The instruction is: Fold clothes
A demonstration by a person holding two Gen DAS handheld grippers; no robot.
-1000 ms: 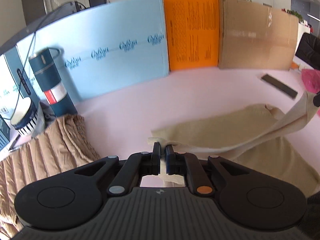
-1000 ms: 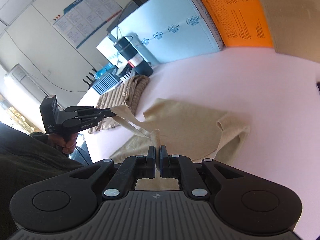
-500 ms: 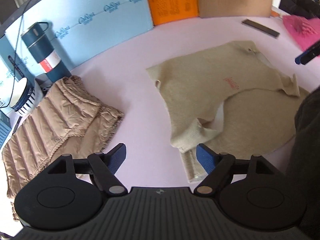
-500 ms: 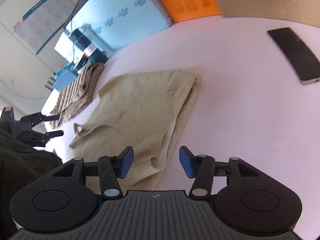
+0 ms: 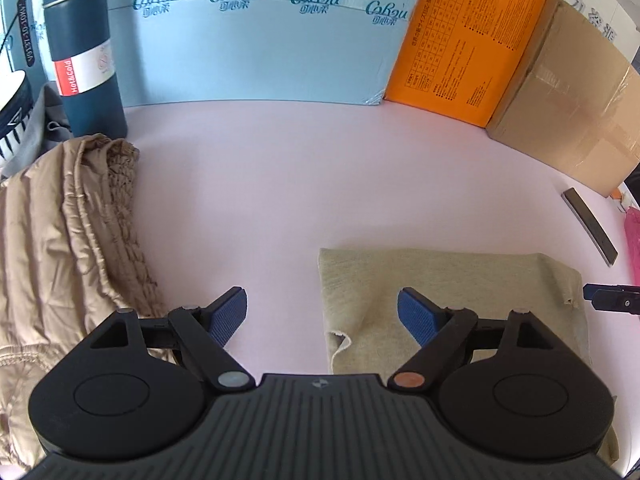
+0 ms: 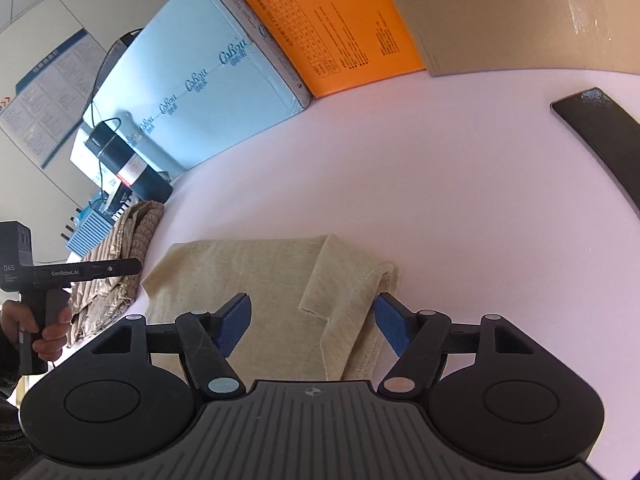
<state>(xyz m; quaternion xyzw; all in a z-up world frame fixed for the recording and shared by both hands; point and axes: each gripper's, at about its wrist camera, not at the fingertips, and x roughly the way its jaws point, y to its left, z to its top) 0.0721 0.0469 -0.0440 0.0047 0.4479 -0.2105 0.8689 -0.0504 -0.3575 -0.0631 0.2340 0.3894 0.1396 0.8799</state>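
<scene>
Fabric is lying flat on the pale pink surface (image 5: 280,184): a beige knit garment folded into a rough rectangle (image 5: 440,280), sitting low in both views, just ahead of the two grippers. The left gripper (image 5: 320,316) is hovering with its blue-padded fingers (image 5: 228,314) spread wide and gripping nothing; its right finger is over the garment's left part and its left finger is over bare surface. The right gripper (image 6: 312,318) is likewise standing wide open and empty, its fingers (image 6: 394,324) straddling the garment's folded right edge with its stitched hem.

The left wrist view alone is showing a tan quilted puffer jacket (image 5: 60,240) close up, crumpled at the left, with a dark teal insulated bottle with a red and white label (image 5: 80,52) standing behind it, and the tip of the right gripper poking in at the right edge. The right wrist view alone is showing the person's hand (image 6: 44,320) clasping the left gripper's black handle, and a printed wall poster (image 6: 44,92) in the room beyond.

Along the far edge of the surface, a light blue box with printed lettering (image 5: 256,40), an orange printed box (image 5: 468,40) and a brown cardboard box (image 5: 568,96) are standing in a row. A flat black rectangular slab (image 6: 604,136) is lying well apart from the garment at the right.
</scene>
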